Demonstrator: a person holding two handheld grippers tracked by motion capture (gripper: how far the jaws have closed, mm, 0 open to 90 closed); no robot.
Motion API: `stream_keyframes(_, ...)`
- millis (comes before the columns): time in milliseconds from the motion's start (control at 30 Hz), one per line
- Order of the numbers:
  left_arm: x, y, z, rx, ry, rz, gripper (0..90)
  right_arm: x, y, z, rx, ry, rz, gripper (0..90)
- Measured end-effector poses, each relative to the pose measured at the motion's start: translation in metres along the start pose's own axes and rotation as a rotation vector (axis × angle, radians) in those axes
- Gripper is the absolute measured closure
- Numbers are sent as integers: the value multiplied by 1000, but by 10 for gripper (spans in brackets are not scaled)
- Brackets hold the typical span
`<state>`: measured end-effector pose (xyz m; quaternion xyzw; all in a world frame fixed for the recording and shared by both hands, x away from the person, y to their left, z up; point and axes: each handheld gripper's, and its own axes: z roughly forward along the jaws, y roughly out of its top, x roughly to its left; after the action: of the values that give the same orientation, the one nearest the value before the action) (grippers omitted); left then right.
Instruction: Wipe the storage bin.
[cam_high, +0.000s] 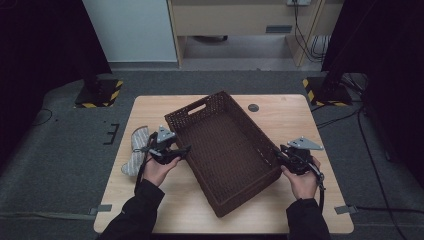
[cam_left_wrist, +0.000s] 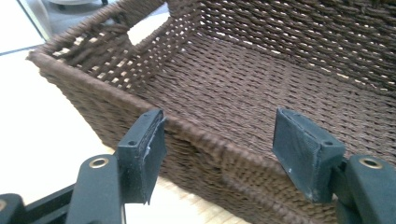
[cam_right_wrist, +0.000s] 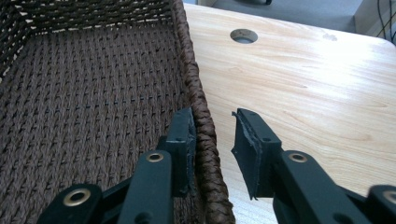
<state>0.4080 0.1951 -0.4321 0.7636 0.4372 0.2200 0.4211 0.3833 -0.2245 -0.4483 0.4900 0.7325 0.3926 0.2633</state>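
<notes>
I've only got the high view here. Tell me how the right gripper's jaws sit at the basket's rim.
Observer: The right gripper straddles the rim of the basket. Its inner pad rests against the rim and its outer pad stands apart from it, over the table.
Operator: Now report the left gripper.
Observer: The left gripper is wide open across the rim of the opposite long wall, one jaw outside and one over the woven floor. Neither pad seems to touch.

Sleeves: black, long, both forearms | left gripper (cam_high: 186, 149): black body, grey three-cornered plate, black cable | right gripper (cam_high: 278, 154): same | jaw links: brass-coloured eyelets | pads (cam_left_wrist: 306, 149): finely ribbed, apparently rubber
</notes>
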Motion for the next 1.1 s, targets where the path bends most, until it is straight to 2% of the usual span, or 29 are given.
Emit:
stream_keyframes(267, 26, 9, -15, -43, 31, -32, 348, -6, 1, 6, 6, -19, -24, 704)
stream_keyframes(300, 29, 9, -16, -44, 31, -31, 350, -7, 1, 8, 18, -40, -23, 688)
stream_keyframes(400, 38, 11, -19, -59, 42, -54, 363, -11, 0, 9, 6, -45, -24, 679)
stream_keyframes(567, 50, 12, -17, -53, 68, -64, 380, -9, 2, 4, -7, -41, -26, 680)
stream_keyframes(733, 65, 11, -9, -48, 96, -88, 400, -10, 0, 8, 17, -41, -30, 712)
stream_keyframes(900, 72, 13, 3, -37, 112, -85, 404, -12, 1, 11, 16, -48, -30, 721)
stream_keyframes(1100, 78, 11, 19, -49, 118, -87, 409, -15, 1, 15, 12, -59, -37, 706)
